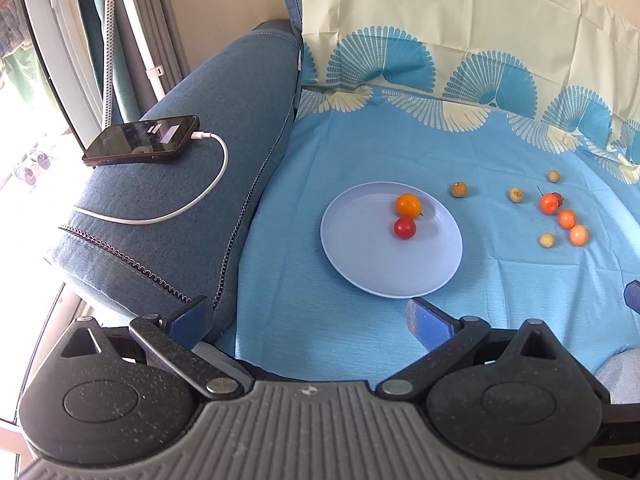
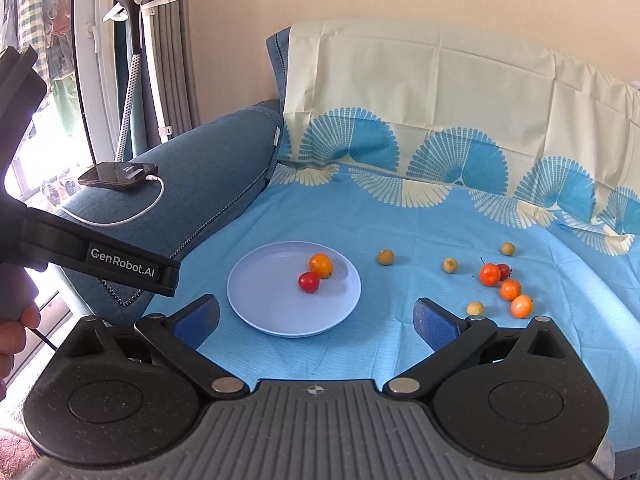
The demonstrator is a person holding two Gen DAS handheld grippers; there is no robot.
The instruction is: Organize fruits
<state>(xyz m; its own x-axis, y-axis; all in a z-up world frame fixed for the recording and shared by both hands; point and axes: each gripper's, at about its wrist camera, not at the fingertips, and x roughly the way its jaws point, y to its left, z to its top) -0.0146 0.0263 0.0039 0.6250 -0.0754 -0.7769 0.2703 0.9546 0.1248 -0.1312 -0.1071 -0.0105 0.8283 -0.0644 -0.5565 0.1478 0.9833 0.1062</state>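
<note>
My right claw (image 2: 316, 322) hangs wide open and empty above the blue cloth (image 2: 400, 344); my left claw (image 1: 308, 318) gapes just as wide, holding nothing. Just beyond lies the pale plate (image 2: 264, 300), carrying a red tomato (image 2: 309, 282) touching an orange fruit (image 2: 321, 265). To its right, orange fruits (image 2: 511, 289) and small yellowish ones (image 2: 386, 257) lie scattered on the cloth. A phone (image 1: 142, 140) rests on the sofa arm (image 1: 192, 208).

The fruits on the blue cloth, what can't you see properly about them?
- Dark red fruit: mostly hidden behind the stemmed orange fruit, in both views.
- Small yellowish fruits: too small to name their kind.
- Red fruit and orange fruit on the plate: undersides hidden.
</note>
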